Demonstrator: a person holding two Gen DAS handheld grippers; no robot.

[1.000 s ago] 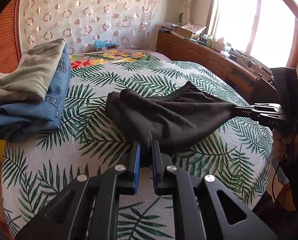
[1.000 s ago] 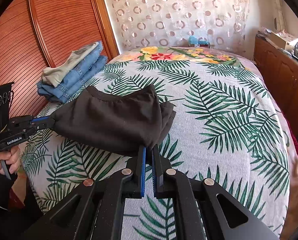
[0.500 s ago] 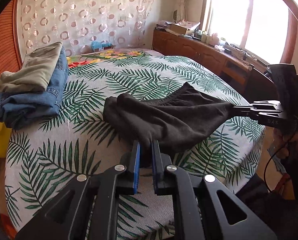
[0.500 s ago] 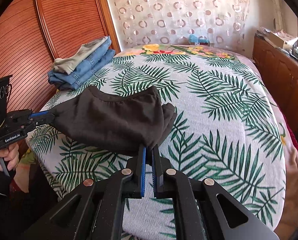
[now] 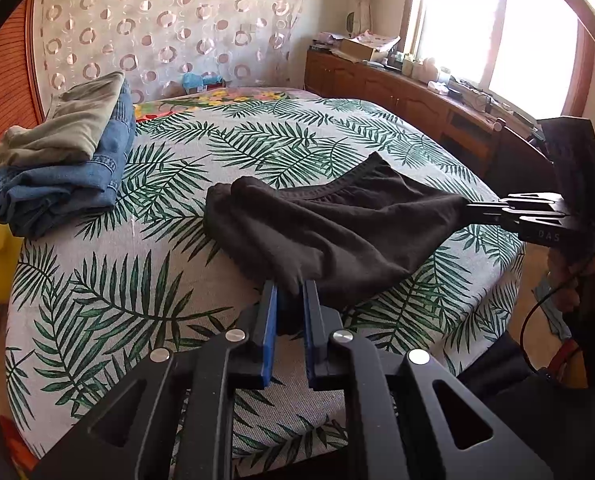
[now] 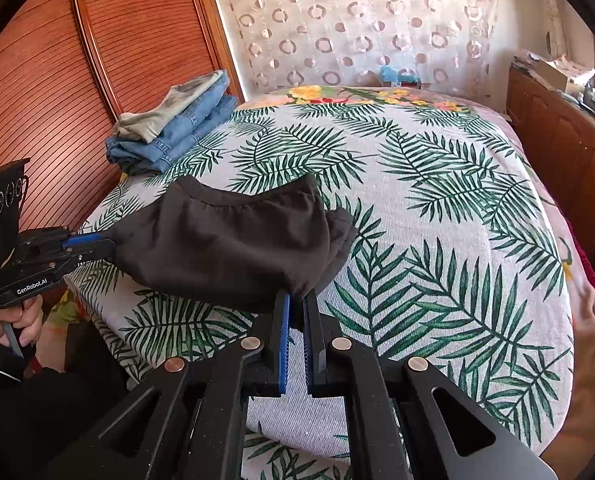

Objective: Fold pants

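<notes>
The dark brown pants hang stretched above the leaf-print bed between both grippers; they also show in the right wrist view. My left gripper is shut on one corner of the pants. My right gripper is shut on the other corner. The right gripper shows at the right of the left wrist view. The left gripper shows at the left of the right wrist view. The far end of the pants rests on the bed.
A stack of folded jeans with a khaki garment on top lies at the bed's far left, also in the right wrist view. A wooden cabinet runs along the window side. A ribbed wooden headboard stands behind.
Both grippers have pulled back toward the bed's near edge and risen, with the pants still held taut between them. More of the bed's front edge now shows.
</notes>
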